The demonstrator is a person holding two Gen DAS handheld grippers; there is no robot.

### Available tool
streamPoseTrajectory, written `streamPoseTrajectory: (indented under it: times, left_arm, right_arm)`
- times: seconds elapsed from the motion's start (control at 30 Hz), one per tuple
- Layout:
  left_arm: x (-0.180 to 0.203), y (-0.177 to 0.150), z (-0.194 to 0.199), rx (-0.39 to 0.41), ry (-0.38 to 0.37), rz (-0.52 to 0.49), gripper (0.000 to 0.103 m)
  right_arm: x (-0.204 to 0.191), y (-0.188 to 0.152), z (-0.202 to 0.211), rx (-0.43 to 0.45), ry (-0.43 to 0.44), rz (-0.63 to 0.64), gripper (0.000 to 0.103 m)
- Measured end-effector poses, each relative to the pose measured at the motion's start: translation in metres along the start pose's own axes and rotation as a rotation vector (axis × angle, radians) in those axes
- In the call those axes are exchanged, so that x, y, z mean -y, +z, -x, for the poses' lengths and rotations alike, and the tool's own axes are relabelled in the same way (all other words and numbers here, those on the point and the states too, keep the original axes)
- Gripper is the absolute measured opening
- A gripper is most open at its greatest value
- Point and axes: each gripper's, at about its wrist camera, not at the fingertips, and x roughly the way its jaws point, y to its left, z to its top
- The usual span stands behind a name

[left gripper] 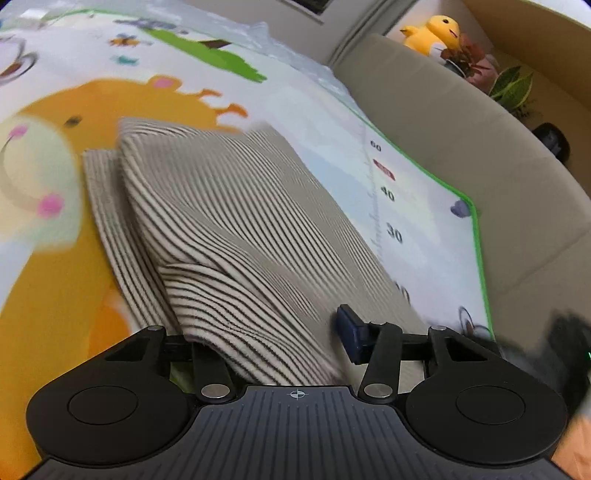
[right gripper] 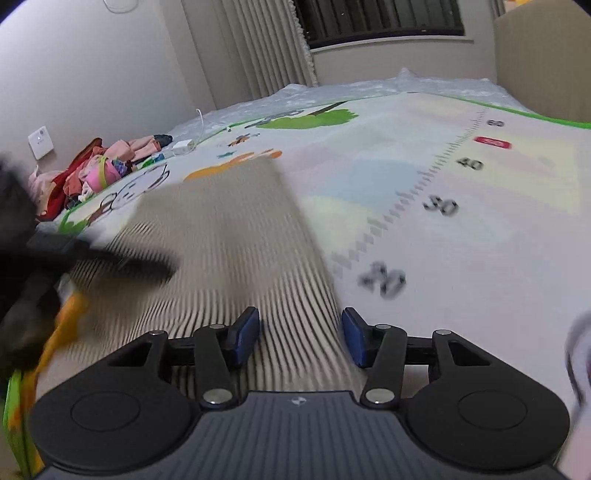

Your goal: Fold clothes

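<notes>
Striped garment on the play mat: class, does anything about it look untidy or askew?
Yes. The striped garment is bunched near the left hand-held gripper, one layer humped over another, with a lower edge sticking out unevenly on the play mat.

Black grippers [right gripper: 299, 338] w/ blue pads [right gripper: 243, 332] (silver pivot screws)

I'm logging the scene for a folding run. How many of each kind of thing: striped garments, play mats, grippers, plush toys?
Striped garment: 1
Play mat: 1
Grippers: 2, left gripper, right gripper
Plush toy: 1
Total: 5
</notes>
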Motion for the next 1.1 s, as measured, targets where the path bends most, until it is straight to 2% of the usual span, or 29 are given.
streamPoseTrajectory:
  times: [0.13, 0.2, 0.23, 0.27, 0.33, 0.43, 0.5, 0.57, 0.67, 0.73, 0.83, 1.1]
  left_arm:
    - [-0.002, 0.015, -0.016, 0.018, -0.006, -0.009, 0.052]
    - [0.001, 0.009, -0.011, 0.025, 0.004, -0.029, 0.053]
    - [0.003, 0.005, -0.007, 0.03, 0.016, -0.048, 0.055]
    - [0.005, -0.001, 0.0, 0.034, 0.032, -0.074, 0.057]
    - [0.007, -0.013, 0.015, 0.042, 0.059, -0.113, 0.06]
    - [0.012, -0.032, 0.036, 0.05, 0.099, -0.164, 0.072]
    - [0.016, -0.048, 0.043, 0.047, 0.126, -0.204, 0.073]
    - [0.019, -0.062, 0.048, 0.046, 0.147, -0.234, 0.074]
    - [0.02, -0.074, 0.053, 0.055, 0.161, -0.241, 0.074]
    - [0.02, -0.079, 0.056, 0.061, 0.162, -0.24, 0.074]
    - [0.02, -0.082, 0.057, 0.069, 0.161, -0.229, 0.076]
    - [0.02, -0.081, 0.056, 0.072, 0.16, -0.217, 0.078]
  right_arm:
    - [-0.022, -0.034, 0.028, 0.008, 0.013, -0.006, 0.049]
    - [-0.028, -0.037, 0.036, 0.009, -0.017, 0.02, 0.05]
    - [-0.029, -0.034, 0.039, 0.011, -0.038, 0.03, 0.059]
    - [-0.03, -0.031, 0.042, 0.015, -0.058, 0.04, 0.072]
    - [-0.032, -0.02, 0.049, 0.053, -0.09, 0.066, 0.08]
    - [-0.046, -0.003, 0.052, 0.107, -0.068, 0.126, 0.086]
    - [-0.058, 0.004, 0.044, 0.121, -0.044, 0.177, 0.087]
    - [-0.07, 0.006, 0.028, 0.093, -0.02, 0.221, 0.087]
    - [-0.079, -0.008, -0.002, -0.028, -0.034, 0.292, 0.089]
    - [-0.079, -0.02, 0.0, 0.003, -0.04, 0.285, 0.089]
    - [-0.075, -0.022, 0.009, -0.005, -0.024, 0.256, 0.089]
    - [-0.082, -0.03, 0.022, 0.025, -0.06, 0.345, 0.093]
